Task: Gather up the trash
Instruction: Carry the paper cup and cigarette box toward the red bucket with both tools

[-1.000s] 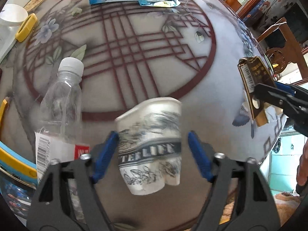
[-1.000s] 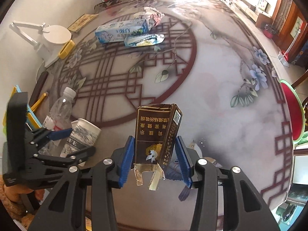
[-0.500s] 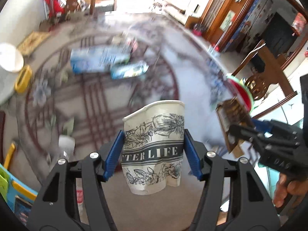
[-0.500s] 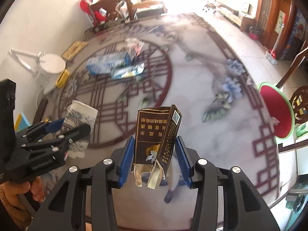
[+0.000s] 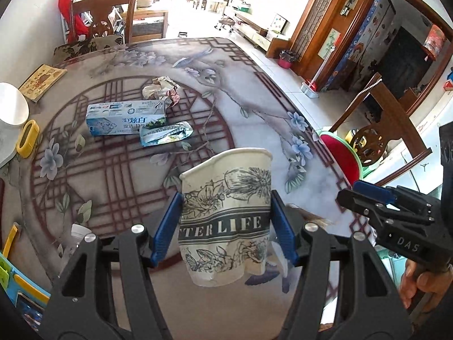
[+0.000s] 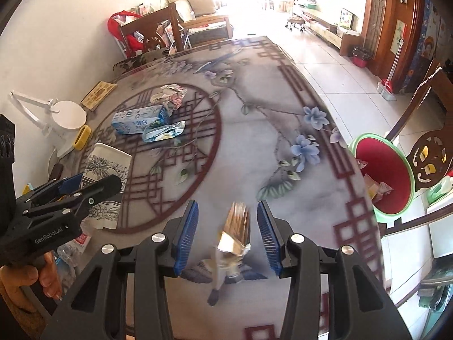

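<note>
My left gripper (image 5: pixel 225 226) is shut on a dented paper cup (image 5: pixel 226 212) printed with flowers, held above the table; it also shows in the right wrist view (image 6: pixel 106 181). My right gripper (image 6: pixel 226 235) is open. The brown cigarette box (image 6: pixel 236 232) sits blurred between its jaws, touching neither, and seems to be dropping. In the left wrist view the right gripper (image 5: pixel 365 198) is at the right, with a blurred scrap (image 5: pixel 308 215) beside it. A red bin with a green rim (image 6: pixel 382 172) stands off the table's right edge.
On the patterned table (image 5: pixel 254 107) lie a blue toothpaste box (image 5: pixel 124 117), a foil pouch (image 5: pixel 165 136), crumpled paper (image 5: pixel 161 90) and a clear bottle (image 5: pixel 75 240). A white lamp (image 6: pixel 65 116), yellow clip (image 5: pixel 27 138) and wooden chairs (image 5: pixel 104 14) stand around.
Both grippers rose and tilted up. My right gripper opened and let go of the cigarette box, which now falls between the jaws. The left still holds the cup.
</note>
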### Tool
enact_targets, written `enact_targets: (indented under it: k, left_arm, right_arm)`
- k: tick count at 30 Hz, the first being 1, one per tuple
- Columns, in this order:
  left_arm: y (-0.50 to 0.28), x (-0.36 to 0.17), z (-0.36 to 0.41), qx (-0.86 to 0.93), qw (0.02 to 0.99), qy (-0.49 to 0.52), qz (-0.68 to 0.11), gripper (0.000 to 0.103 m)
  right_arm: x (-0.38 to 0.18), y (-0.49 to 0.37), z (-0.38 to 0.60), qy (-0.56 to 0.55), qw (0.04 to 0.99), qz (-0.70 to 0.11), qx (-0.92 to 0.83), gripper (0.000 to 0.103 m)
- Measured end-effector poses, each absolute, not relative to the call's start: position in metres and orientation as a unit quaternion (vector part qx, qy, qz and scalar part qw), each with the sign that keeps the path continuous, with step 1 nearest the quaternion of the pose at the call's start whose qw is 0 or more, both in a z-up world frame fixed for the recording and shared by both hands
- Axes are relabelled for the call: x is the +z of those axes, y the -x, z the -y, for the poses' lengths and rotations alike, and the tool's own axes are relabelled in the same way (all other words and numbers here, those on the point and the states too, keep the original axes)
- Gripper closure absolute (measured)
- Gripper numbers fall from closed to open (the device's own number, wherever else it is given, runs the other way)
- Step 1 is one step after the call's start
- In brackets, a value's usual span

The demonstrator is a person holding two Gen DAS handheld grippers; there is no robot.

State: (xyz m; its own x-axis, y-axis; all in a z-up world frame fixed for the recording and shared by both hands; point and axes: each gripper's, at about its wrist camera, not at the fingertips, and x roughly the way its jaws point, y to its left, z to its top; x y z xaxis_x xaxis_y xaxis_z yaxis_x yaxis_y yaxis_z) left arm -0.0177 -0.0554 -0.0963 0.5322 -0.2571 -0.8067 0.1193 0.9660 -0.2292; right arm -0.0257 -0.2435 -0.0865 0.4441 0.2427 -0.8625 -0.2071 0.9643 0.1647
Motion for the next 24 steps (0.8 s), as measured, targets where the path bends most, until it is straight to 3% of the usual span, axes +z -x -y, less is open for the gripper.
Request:
enact_targets:
  k: [7,9,10,17,19,24]
  left_arm:
    - [0.009,-0.095,0.073,-0.097,0.875,0.076,-0.468,0.043]
    - [0.006,-0.095,0.077,-0.094,0.875,0.077,-0.469,0.043]
    - [0.005,-0.096,0.081,-0.093,0.875,0.076,-0.47,0.043]
    - [-0.002,-0.101,0.094,-0.08,0.871,0.08,-0.478,0.043]
    - [-0.004,-0.102,0.096,-0.075,0.871,0.08,-0.48,0.043]
    - [-0.007,-0.104,0.099,-0.062,0.869,0.084,-0.483,0.043]
  right_arm:
    - [-0.107,0.011,0.266,-0.003,0.826,-0.543,0.15,0.058]
    - [-0.123,0.009,0.271,0.004,0.814,-0.562,0.146,0.041]
    - [-0.135,0.007,0.275,0.007,0.803,-0.577,0.148,0.039]
    - [-0.188,0.009,0.272,0.061,0.749,-0.637,0.175,0.036]
    - [-0.199,0.011,0.266,0.083,0.735,-0.646,0.188,0.039]
    - [-0.2,0.014,0.258,0.099,0.726,-0.643,0.222,0.066]
